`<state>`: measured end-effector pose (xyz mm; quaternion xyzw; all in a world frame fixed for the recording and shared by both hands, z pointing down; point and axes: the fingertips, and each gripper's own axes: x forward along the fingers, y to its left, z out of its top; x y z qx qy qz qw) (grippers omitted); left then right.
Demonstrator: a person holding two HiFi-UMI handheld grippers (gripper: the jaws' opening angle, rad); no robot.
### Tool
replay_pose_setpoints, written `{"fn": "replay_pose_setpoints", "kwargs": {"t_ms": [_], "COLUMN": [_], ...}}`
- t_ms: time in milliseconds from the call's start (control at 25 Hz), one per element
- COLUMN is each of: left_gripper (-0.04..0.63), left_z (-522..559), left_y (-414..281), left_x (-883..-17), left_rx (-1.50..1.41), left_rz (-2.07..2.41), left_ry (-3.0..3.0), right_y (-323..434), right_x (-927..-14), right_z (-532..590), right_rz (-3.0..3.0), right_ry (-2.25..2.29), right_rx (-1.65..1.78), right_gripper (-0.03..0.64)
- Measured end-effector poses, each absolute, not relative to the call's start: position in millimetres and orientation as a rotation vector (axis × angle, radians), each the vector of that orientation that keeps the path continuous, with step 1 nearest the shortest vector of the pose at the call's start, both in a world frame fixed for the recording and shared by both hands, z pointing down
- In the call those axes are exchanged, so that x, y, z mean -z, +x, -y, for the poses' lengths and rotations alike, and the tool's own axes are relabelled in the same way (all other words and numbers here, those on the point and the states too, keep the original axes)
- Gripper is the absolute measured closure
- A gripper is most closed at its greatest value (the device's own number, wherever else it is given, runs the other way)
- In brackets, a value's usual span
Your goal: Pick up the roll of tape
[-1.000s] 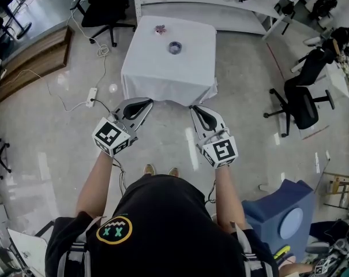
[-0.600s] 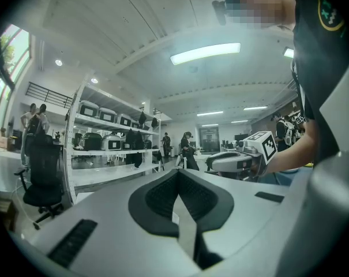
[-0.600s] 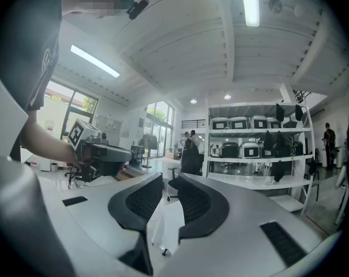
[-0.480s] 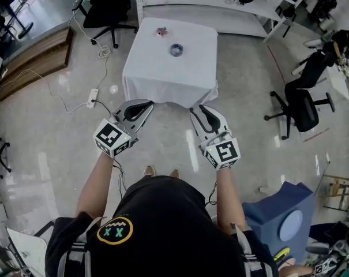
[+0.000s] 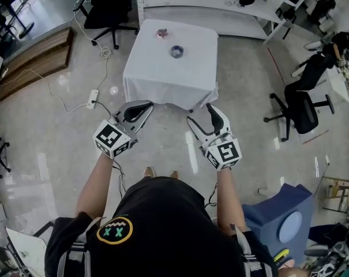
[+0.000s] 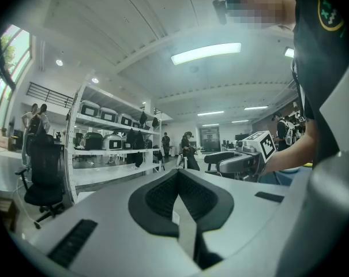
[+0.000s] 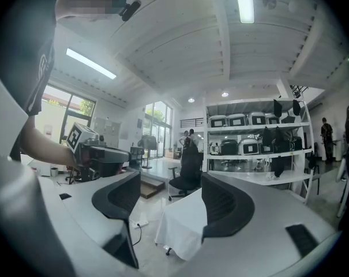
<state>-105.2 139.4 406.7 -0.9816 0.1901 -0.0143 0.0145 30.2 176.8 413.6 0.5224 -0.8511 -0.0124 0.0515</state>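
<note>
We find the roll of tape (image 5: 176, 51) in the upper middle of the head view. It lies flat on the white-draped table (image 5: 168, 77), near the far edge. A small pink thing (image 5: 161, 33) lies just beyond it, apart from it. Nothing else rests on the cloth.

Both grippers sit below the table's near edge, well short of the tape. The left gripper (image 5: 144, 105) is at centre left with its jaws pressed together. Its own view (image 6: 177, 176) shows the dark pads meeting with nothing between them. The right gripper (image 5: 201, 114) is at centre right with its jaws spread, and they have just been opening. In its own view (image 7: 169, 196) we see only the distant draped table (image 7: 183, 224) through the gap, and the pads touch nothing.

For storage we make out a white shelving rack (image 7: 255, 175) at the right of the right gripper view. Its upper shelves carry a row of pale cases (image 7: 237, 121) and dark bags (image 7: 281, 140). The same rack (image 6: 105, 149) shows at the left of the left gripper view. We cannot tell what the cases contain.

A black office chair (image 5: 298, 105) stands on the floor at the right of the head view.
</note>
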Motion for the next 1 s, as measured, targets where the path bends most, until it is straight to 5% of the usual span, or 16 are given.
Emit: {"fn": "replay_pose_setpoints", "kwargs": {"t_ms": [480,1000], "left_gripper": [0.580,0.580], "left_z": [-142.3,-145.3], "left_y": [-103.5,-102.7], "left_x": [-405.2,-402.7], "left_rx": [0.045,0.052], "left_rz": [-0.594,-0.617], "left_ry": [-3.054,-3.044], "right_y": [41.6,47.0], "right_x": [-416.7,-419.5], "right_z": [-175.0,-179.2], "right_rz": [2.533,2.525], "right_ry": [1.654,1.667], "right_rx": [0.033,0.041], "right_gripper": [0.027,0.017]}}
